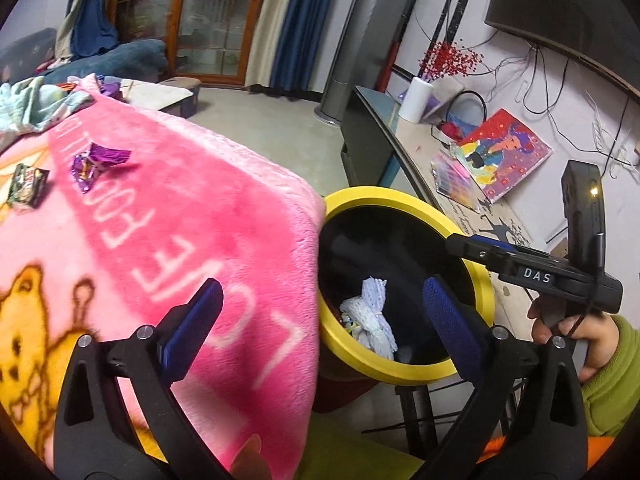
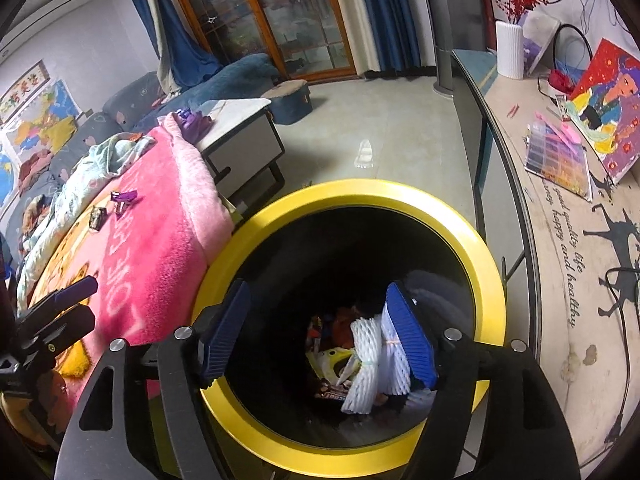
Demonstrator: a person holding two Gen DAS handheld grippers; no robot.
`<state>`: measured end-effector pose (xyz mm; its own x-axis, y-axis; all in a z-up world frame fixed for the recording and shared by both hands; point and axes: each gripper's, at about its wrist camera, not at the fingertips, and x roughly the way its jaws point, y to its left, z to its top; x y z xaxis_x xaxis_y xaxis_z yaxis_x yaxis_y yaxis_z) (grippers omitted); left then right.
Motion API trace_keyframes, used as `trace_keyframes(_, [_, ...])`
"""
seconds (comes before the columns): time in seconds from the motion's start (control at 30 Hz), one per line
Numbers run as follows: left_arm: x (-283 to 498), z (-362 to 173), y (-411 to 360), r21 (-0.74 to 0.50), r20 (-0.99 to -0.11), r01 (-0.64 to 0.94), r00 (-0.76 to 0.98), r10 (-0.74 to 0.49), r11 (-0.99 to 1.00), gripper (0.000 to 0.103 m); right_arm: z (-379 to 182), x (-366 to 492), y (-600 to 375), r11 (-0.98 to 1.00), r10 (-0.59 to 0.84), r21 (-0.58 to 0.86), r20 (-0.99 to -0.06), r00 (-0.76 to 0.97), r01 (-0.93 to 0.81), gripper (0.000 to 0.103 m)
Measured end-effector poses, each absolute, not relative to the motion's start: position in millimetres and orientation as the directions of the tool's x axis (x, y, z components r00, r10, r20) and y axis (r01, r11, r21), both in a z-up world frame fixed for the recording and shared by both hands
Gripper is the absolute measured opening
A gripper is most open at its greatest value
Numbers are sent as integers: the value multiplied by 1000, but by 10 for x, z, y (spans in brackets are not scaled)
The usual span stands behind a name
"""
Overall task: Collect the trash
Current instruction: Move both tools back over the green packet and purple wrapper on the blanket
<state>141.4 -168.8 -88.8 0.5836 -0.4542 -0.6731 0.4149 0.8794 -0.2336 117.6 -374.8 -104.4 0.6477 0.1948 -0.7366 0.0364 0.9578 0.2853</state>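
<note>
A yellow-rimmed black trash bin [image 1: 472,276] [image 2: 348,196] stands beside a pink blanket [image 1: 180,208] [image 2: 160,240]. Inside it lie white foam netting [image 1: 374,320] [image 2: 372,364] and several wrappers. My right gripper [image 2: 320,332] is open and empty directly above the bin's mouth; it also shows in the left wrist view [image 1: 460,242]. My left gripper [image 1: 320,312] is open and empty over the blanket's edge next to the bin. A purple wrapper [image 1: 98,164] [image 2: 125,199] and a dark green wrapper [image 1: 28,186] [image 2: 97,216] lie on the blanket farther away.
A long cabinet [image 2: 560,240] with a painting [image 1: 504,152], a white vase [image 2: 509,50] and cables runs along the right. A low white table [image 2: 240,136] and a blue sofa [image 2: 224,80] stand beyond the blanket. Crumpled bedding [image 1: 28,108] lies at the blanket's far end.
</note>
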Motion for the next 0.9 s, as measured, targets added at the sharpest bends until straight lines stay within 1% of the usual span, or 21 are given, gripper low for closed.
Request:
trace_keyframes(0.13, [1391,-835,-1622,-222,-665,399,605,-438,889,92,-967,1152,-3681,957,202,290,-717,667,21,71])
trace_keyframes(0.23, [1390,-793,-1536,-214,-657,377,627,-419,901,92,-873,1141,-3611,952,226,305,-694,683,-5,74])
trace_keyframes(0.57, [1395,-638,-1145,-217,-623,286,695,-358,933,92,-600,1089,-3233,951,277,287,-633,723,-114,81])
trace_keyframes(0.9, [1375,-498,-788,-224,-592,197,751,-294,954,92,-507,1097,-2839,946,324,236,-627,709,-223,81])
